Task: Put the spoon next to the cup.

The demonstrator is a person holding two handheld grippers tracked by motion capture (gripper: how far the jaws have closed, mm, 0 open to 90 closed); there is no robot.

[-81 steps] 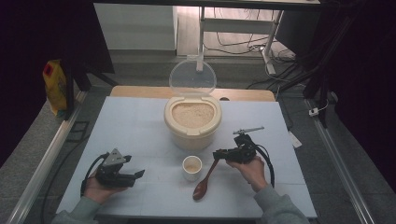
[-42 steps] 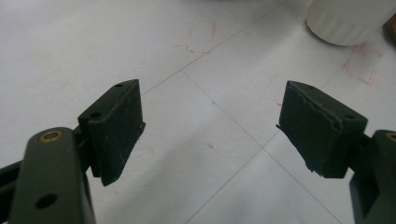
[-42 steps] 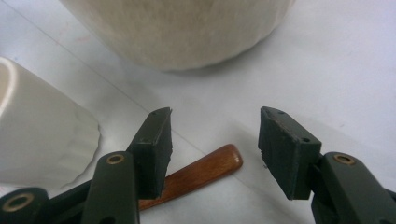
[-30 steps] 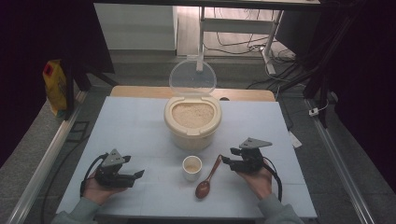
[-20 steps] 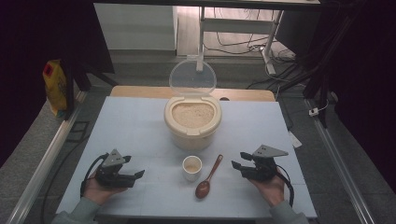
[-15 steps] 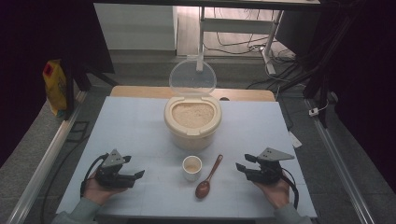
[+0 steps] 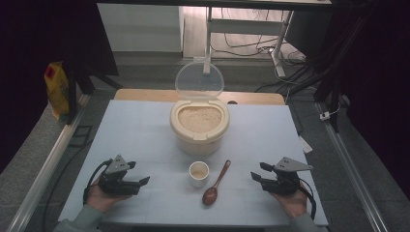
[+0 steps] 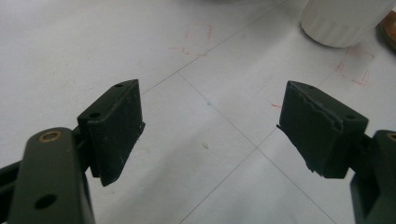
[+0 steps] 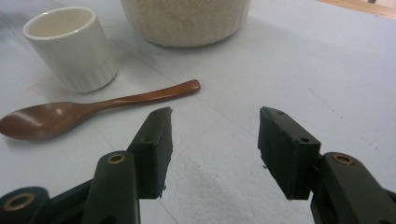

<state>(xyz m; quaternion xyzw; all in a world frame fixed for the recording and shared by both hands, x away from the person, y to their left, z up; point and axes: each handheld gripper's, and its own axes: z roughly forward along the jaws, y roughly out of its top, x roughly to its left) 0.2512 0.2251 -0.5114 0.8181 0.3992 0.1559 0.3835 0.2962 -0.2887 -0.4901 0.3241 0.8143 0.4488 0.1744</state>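
Right gripper view: spoon (image 9: 88, 108) beyond gripper (image 9: 215, 140)

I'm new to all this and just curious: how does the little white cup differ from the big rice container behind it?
The little white cup is much smaller than the rice container and stands nearer the person, beside the wooden spoon. The cup is white with a ribbed base; the container is cream-coloured. The container has a clear lid tipped up behind it; the cup has none. The container is filled nearly to its rim, while the cup holds only a little. Both stand upright and open on the table.
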